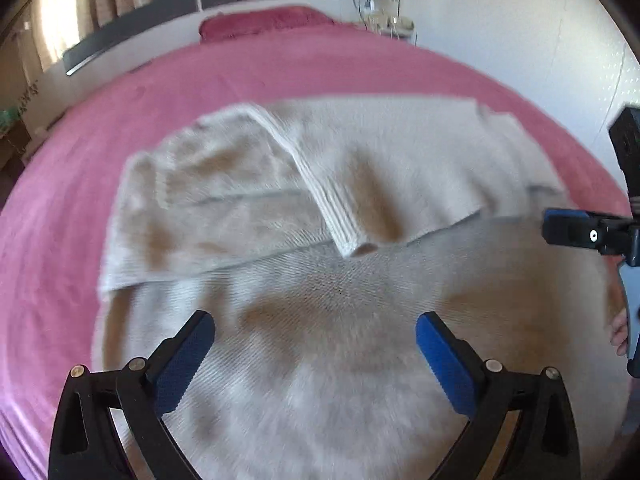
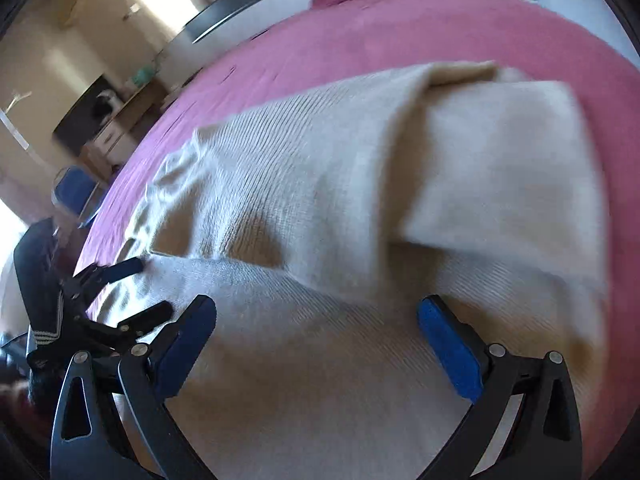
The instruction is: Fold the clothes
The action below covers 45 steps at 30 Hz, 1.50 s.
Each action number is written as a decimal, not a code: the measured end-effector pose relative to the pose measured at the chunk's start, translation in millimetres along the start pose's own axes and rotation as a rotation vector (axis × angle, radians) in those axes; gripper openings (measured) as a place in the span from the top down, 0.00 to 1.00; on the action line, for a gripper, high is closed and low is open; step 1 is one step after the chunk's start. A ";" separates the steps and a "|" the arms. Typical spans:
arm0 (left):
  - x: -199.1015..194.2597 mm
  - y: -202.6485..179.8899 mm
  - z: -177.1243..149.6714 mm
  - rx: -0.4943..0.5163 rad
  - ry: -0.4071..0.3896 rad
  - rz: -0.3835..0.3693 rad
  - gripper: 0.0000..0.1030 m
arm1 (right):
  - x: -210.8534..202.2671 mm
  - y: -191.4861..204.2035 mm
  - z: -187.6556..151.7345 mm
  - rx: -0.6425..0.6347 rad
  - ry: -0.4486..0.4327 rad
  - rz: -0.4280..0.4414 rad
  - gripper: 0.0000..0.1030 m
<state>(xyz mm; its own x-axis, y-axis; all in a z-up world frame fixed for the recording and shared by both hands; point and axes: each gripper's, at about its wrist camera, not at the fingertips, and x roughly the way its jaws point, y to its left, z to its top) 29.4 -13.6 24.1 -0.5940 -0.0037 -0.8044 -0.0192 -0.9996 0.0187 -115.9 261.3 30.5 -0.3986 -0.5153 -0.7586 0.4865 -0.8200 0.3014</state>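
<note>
A cream knit sweater (image 1: 340, 312) lies flat on a pink bed (image 1: 280, 72). Both sleeves are folded in across its body; a ribbed cuff (image 1: 352, 240) ends near the middle. My left gripper (image 1: 316, 344) is open and empty, hovering over the sweater's near part. My right gripper (image 2: 316, 336) is also open and empty over the sweater (image 2: 320, 208), beside a folded sleeve (image 2: 496, 160). The right gripper shows at the right edge of the left wrist view (image 1: 580, 232). The left gripper shows at the left of the right wrist view (image 2: 132, 292), at the sweater's edge.
A dark pink pillow (image 1: 264, 22) lies at the bed's far end, below a grey headboard (image 1: 200, 4). A nightstand with small items (image 1: 384, 12) stands at the far right. A dresser (image 2: 108, 136) and a blue chair (image 2: 74, 192) stand left of the bed.
</note>
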 end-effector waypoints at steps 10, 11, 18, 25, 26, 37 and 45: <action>-64.0 11.4 -111.7 -0.034 0.110 0.127 0.00 | -28.4 37.5 -85.2 -0.142 0.157 -0.224 0.00; -63.8 9.8 -118.5 -0.034 0.122 0.129 0.00 | -30.1 44.0 -93.0 -0.159 0.168 -0.234 0.00; -78.6 17.4 -145.8 -0.062 0.155 0.131 0.00 | -37.5 51.0 -131.8 -0.163 0.253 -0.301 0.00; -99.2 25.0 -164.2 -0.097 0.161 0.122 0.00 | -62.9 62.3 -145.0 -0.119 0.247 -0.255 0.00; -95.5 30.6 -168.9 -0.101 0.192 0.117 0.00 | -61.9 63.8 -146.2 -0.118 0.254 -0.250 0.00; -117.0 48.0 -165.6 -0.129 0.134 0.107 0.00 | -73.7 48.7 -146.5 -0.049 0.287 -0.234 0.00; -68.1 61.6 -101.4 -0.103 0.105 0.127 0.00 | -59.7 51.1 -118.3 -0.066 0.235 -0.242 0.00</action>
<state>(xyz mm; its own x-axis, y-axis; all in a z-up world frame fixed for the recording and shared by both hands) 150.2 -77.7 19.8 -0.4994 -0.1271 -0.8570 0.1360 -0.9884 0.0673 24.7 279.5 22.8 -0.3221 -0.2301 -0.9183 0.4519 -0.8897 0.0645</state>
